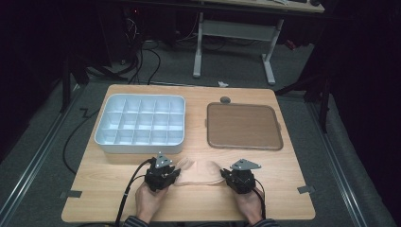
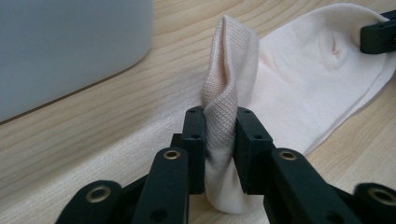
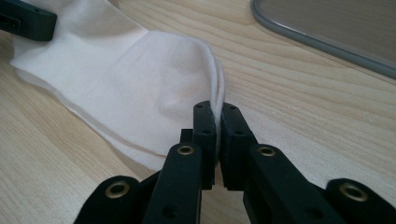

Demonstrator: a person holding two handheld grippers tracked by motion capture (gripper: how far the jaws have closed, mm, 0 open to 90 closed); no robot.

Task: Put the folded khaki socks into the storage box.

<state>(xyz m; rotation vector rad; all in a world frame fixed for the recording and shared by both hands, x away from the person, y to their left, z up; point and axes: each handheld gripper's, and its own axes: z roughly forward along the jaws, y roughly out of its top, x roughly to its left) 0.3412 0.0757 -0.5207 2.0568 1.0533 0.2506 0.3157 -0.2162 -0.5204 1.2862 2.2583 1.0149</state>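
A pale cream sock [image 1: 198, 173] lies flat on the wooden table near its front edge, stretched between the two grippers. My left gripper [image 1: 178, 174] is shut on the sock's ribbed cuff [image 2: 229, 70], which stands up in a fold between the pads [image 2: 219, 126]. The rest of the sock [image 2: 303, 79] spreads away towards the right gripper's jaw [image 2: 378, 35]. My right gripper [image 1: 222, 174] is shut on the thin edge at the other end of the sock [image 3: 135, 84], with its pads nearly together [image 3: 218, 116]. The left gripper's jaw [image 3: 28, 21] shows at the far end.
A white box [image 1: 139, 146] divided into several compartments stands behind the left gripper; its wall [image 2: 70, 46] is close by. A flat brown tray with a grey rim [image 1: 279, 142] [image 3: 322, 44] lies at the back right. A small dark disc [image 1: 225, 100] sits behind it.
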